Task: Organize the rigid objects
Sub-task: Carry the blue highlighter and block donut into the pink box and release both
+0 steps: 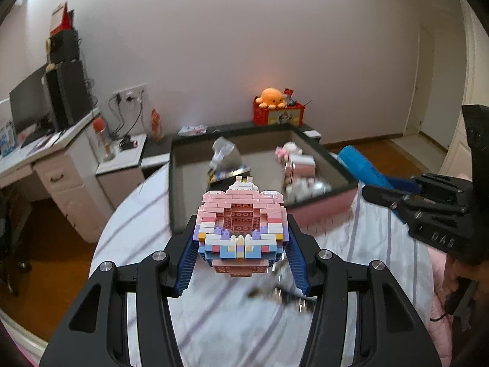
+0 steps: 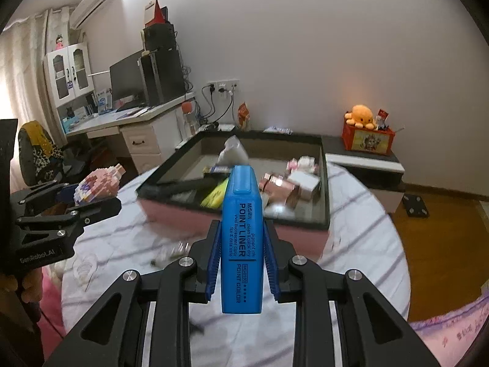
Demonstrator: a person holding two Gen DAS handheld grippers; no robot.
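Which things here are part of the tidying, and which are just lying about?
Part of the job:
- brick toy, held in the left gripper
- blue marker, held in the right gripper
- open box with items inside

Just lying about:
- orange plush
- red box
- desk
- monitor

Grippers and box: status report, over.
Left gripper shut on brick model. Right gripper shut on blue highlighter. Both clear of the table; box ahead, part filled. Path open.

Small dark metallic clutter (image 1: 279, 293) on the striped cloth, below the pastel brick model (image 1: 241, 229): motion-blurred, unidentifiable. Blue highlighter marker (image 2: 241, 238) hides tray contents behind it.
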